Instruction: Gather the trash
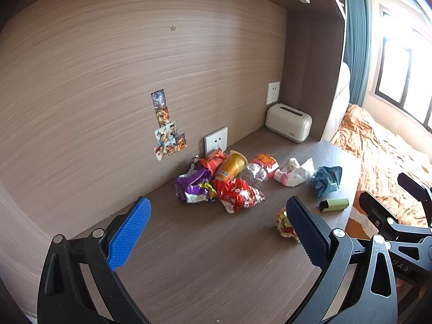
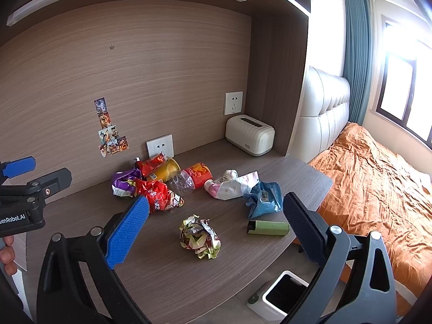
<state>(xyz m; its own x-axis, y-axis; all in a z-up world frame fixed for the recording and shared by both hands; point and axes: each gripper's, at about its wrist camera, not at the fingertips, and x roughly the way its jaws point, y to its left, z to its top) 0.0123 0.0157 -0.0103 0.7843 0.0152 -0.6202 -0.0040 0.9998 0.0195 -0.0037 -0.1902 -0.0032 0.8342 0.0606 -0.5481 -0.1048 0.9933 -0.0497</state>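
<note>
Both tools wide and empty over a littered bench.

The left tool (image 1: 218, 232) and right tool (image 2: 216, 229) hover spread, likely lining up a first pick; the crumpled yellow-green foil wrapper (image 2: 200, 239) lies nearest on the brown wood-grain bench (image 2: 167, 275). Only the right view shows the white floor bin (image 2: 283, 294) beside it.

Both tools share one build: black plastic frames with triangular cut-outs and round silver screws at the joints. The left gripper (image 1: 218, 232) wears bright blue ribbed pads (image 1: 129, 233), and so does the right gripper (image 2: 216, 232). In the right wrist view, white lettering reading "enRobot.AI" sits on the left tool's black body, and a bare hand (image 2: 6, 255) shows beneath it.
</note>
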